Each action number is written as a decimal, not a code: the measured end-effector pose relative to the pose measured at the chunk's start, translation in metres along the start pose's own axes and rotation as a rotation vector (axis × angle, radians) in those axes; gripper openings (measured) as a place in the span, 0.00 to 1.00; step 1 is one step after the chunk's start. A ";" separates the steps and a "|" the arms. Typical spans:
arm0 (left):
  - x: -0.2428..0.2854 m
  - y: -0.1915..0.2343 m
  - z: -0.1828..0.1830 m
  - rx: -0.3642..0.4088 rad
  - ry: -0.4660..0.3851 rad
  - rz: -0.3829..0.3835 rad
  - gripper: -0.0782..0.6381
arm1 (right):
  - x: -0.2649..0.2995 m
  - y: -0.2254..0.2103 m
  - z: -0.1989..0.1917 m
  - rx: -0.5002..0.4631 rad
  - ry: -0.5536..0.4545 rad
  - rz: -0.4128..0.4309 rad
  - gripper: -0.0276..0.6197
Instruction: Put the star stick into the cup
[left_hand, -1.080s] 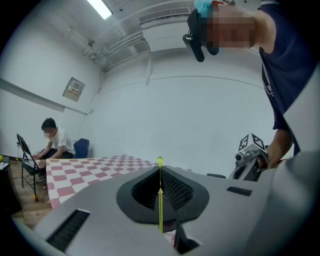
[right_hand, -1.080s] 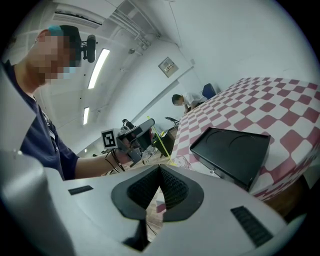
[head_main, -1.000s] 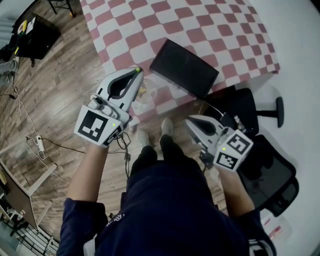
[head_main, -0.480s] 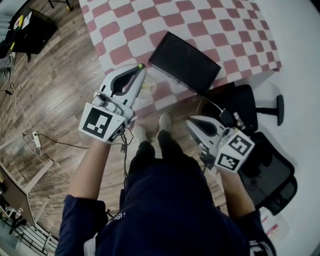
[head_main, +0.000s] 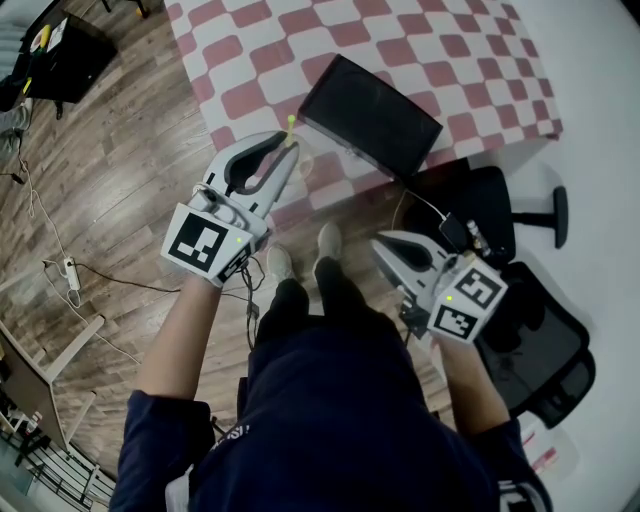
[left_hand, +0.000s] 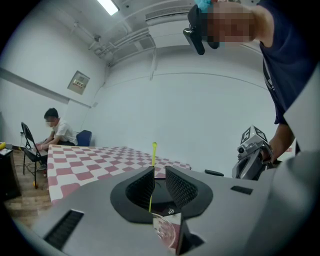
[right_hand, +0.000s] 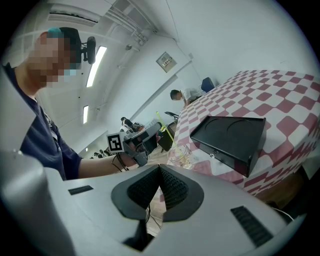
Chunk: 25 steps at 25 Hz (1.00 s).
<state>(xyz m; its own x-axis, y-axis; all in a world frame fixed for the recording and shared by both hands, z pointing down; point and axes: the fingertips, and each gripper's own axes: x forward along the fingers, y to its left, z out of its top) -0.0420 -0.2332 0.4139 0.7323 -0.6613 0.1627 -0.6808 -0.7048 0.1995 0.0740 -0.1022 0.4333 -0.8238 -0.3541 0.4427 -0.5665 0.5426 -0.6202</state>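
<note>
My left gripper (head_main: 288, 150) is shut on a thin yellow-green star stick (head_main: 291, 124), whose tip pokes up past the jaws at the table's near edge. In the left gripper view the stick (left_hand: 153, 152) stands upright between the jaws, and the clear cup (left_hand: 164, 231) shows through the gap below them. The head view mostly hides the cup (head_main: 306, 167) behind the left gripper. The right gripper view shows the cup (right_hand: 182, 155) on the table edge, with the stick (right_hand: 165, 126) slanting above it. My right gripper (head_main: 378, 243) hangs shut and empty, off the table, lower right.
A black box (head_main: 370, 122) lies on the red-and-white checked table (head_main: 420, 40), just right of the cup. A black office chair (head_main: 500, 225) stands beside my right gripper. Cables run over the wooden floor (head_main: 110, 180). A person (left_hand: 55, 131) sits at the table's far end.
My left gripper has moved forward and slightly right with the stick, so it now reaches over the table's edge above the cup. The right gripper has stayed put.
</note>
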 end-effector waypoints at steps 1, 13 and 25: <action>0.000 -0.002 -0.003 0.001 0.005 -0.003 0.24 | -0.001 0.001 -0.001 0.000 0.000 0.000 0.07; -0.008 -0.015 -0.030 -0.041 0.068 0.012 0.25 | -0.005 0.001 -0.011 -0.003 0.006 0.010 0.07; -0.050 -0.040 -0.002 -0.067 0.063 0.047 0.17 | -0.009 0.021 0.022 -0.081 -0.063 0.038 0.07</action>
<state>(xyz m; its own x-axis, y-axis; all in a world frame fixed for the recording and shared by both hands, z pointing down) -0.0516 -0.1717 0.4000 0.7006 -0.6744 0.2334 -0.7133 -0.6532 0.2539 0.0691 -0.1041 0.4018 -0.8459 -0.3775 0.3768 -0.5332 0.6152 -0.5807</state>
